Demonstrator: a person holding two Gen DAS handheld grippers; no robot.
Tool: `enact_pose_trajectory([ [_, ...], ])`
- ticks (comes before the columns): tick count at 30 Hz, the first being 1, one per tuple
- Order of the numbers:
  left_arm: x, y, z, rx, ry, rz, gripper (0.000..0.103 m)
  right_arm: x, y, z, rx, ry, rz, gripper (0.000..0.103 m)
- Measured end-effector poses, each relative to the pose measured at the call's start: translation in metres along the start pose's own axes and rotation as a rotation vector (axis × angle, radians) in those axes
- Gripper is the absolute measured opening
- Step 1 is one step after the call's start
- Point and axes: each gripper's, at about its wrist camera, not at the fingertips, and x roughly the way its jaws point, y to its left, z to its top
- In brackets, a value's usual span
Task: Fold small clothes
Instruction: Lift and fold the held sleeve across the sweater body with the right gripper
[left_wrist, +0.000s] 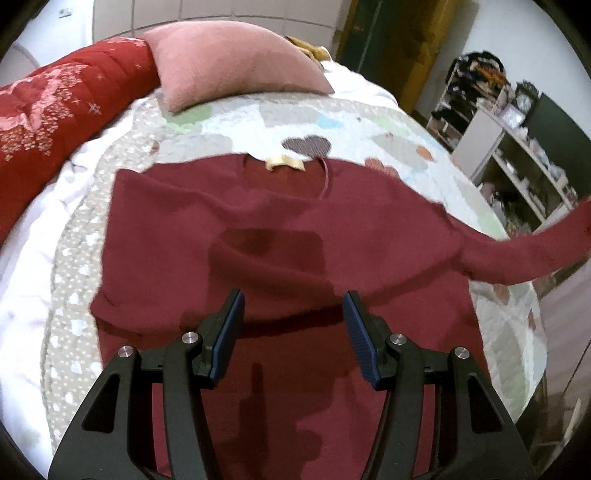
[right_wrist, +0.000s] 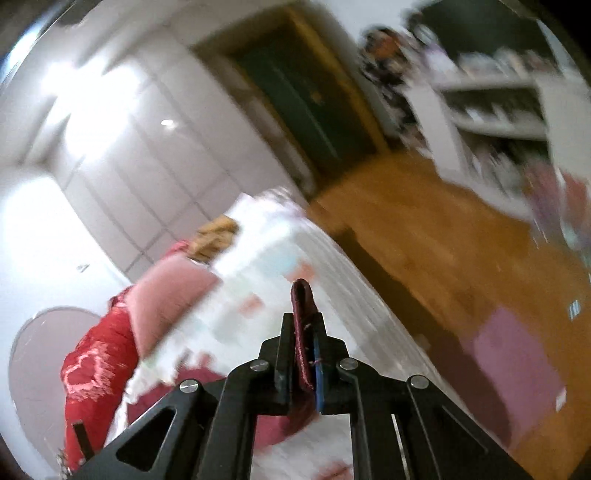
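A dark red knitted long-sleeved sweater (left_wrist: 258, 236) lies spread front-up on the pale patchwork quilt (left_wrist: 369, 125) of the bed, neckline toward twelve o'clock, near the dusty-pink velvet cushion (left_wrist: 229, 62). The step in hand looks like the first sleeve fold: the sweater's right-hand sleeve (left_wrist: 535, 247) is drawn up off the quilt toward three o'clock, out of the left wrist view.

The right tool (right_wrist: 303, 332) has its jaws pinched nearly together on the sleeve's cuff (right_wrist: 303, 299), whose folded edge pokes out past the tips toward twelve o'clock; that view is smeared by motion, and the bed lies below at seven to nine o'clock. The left tool (left_wrist: 293, 314) hovers about half open over the sweater's lower body at six o'clock, with nothing between its pads (left_wrist: 356, 321); whether it touches the knit I cannot tell.

Next, I judge, the raised sleeve should be carried across the chest toward nine o'clock and laid flat, while the left tool steadies the body so that the fabric does not drag.
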Motion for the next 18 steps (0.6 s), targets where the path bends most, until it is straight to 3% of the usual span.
enact_pose_trajectory([
  [5, -0.015, 0.026, 0.004, -0.039, -0.033, 0.009, 0.055, 0.02, 0.127, 0.055, -0.164, -0.059, 0.143, 0.007],
  [9, -0.029, 0.054, 0.007, -0.083, -0.065, 0.031, 0.055, 0.048, 0.221, 0.052, -0.246, 0.015, 0.29, 0.007],
  [13, -0.045, 0.091, 0.007, -0.151, -0.098, 0.054, 0.055, 0.093, 0.321, 0.003, -0.351, 0.174, 0.449, 0.007],
  [18, -0.059, 0.131, -0.002, -0.216, -0.118, 0.094, 0.055, 0.168, 0.421, -0.114, -0.452, 0.43, 0.588, 0.007],
])
